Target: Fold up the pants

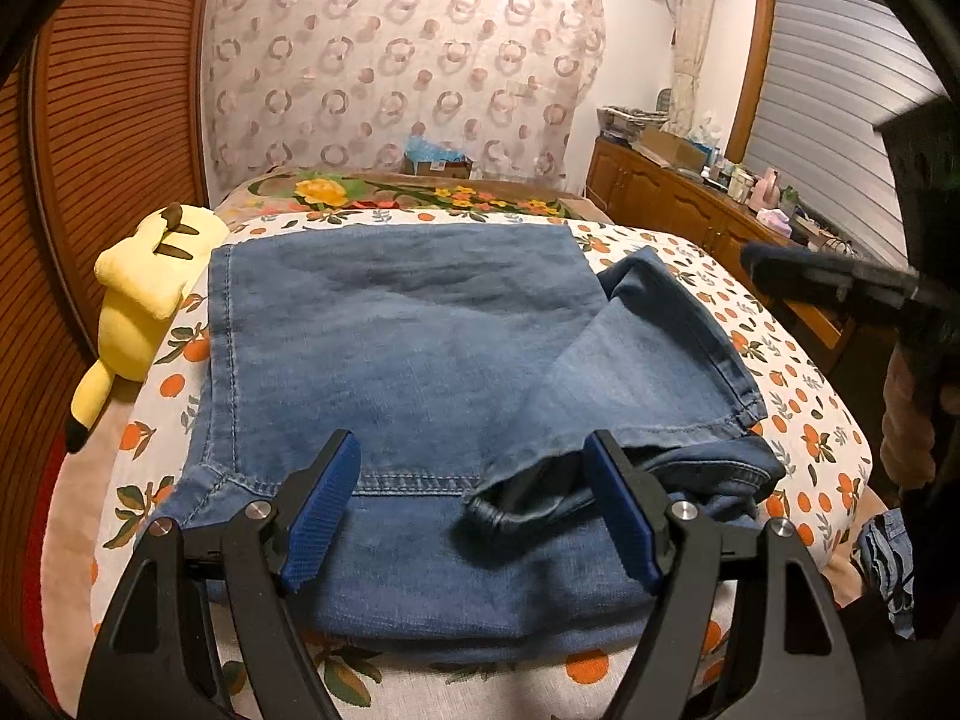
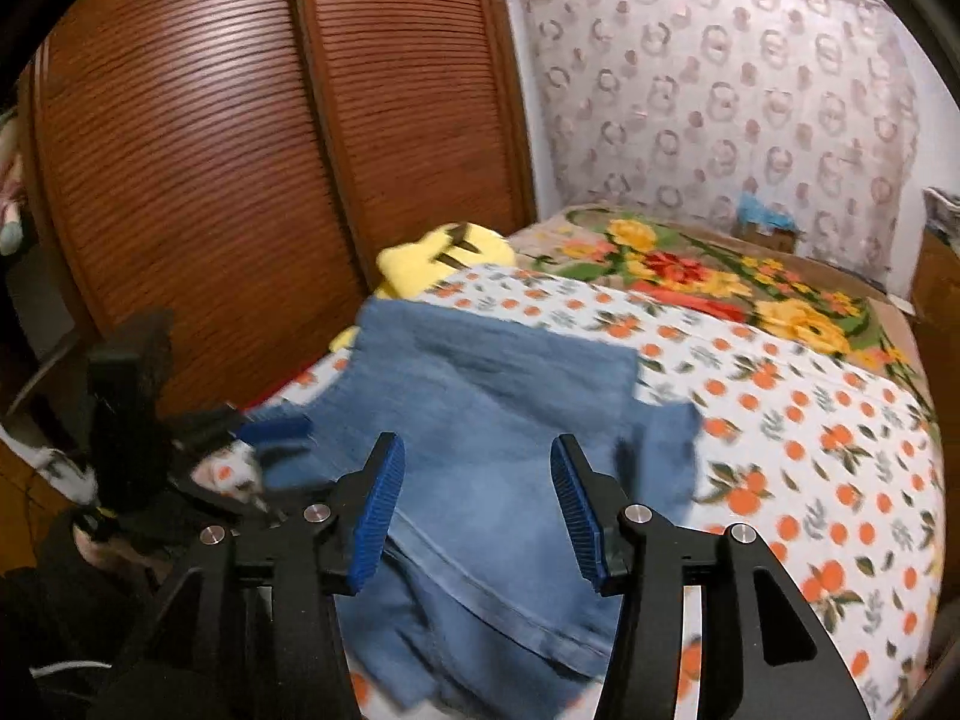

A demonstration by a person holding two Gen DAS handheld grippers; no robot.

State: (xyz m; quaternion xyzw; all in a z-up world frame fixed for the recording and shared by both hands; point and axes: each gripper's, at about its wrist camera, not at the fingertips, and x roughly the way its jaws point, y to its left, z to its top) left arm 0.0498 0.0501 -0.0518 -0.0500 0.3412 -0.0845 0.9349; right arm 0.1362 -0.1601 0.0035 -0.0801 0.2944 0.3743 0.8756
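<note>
Left wrist view shows the bed (image 1: 798, 420) with its orange-printed cover, and the blue denim pants (image 1: 408, 348) lie in the middle of it, already doubled into a thick rectangle. One leg end (image 1: 654, 372) is turned back crookedly on the right side, with its hem loose.

Denim like this is probably rather heavy and soft: it will sag when lifted, but it is not slippery, and the stitched hems and seams seem the firmest places to pinch.

On the left edge a yellow plush toy (image 1: 138, 300) lies just beside the pants, so I judge that side is tight; the right and far sides of the cover have more free room.

Both claws are spread and hold nothing: the left gripper (image 1: 474, 510) hovers over the near edge, the right gripper (image 2: 477, 510) over the cloth.
</note>
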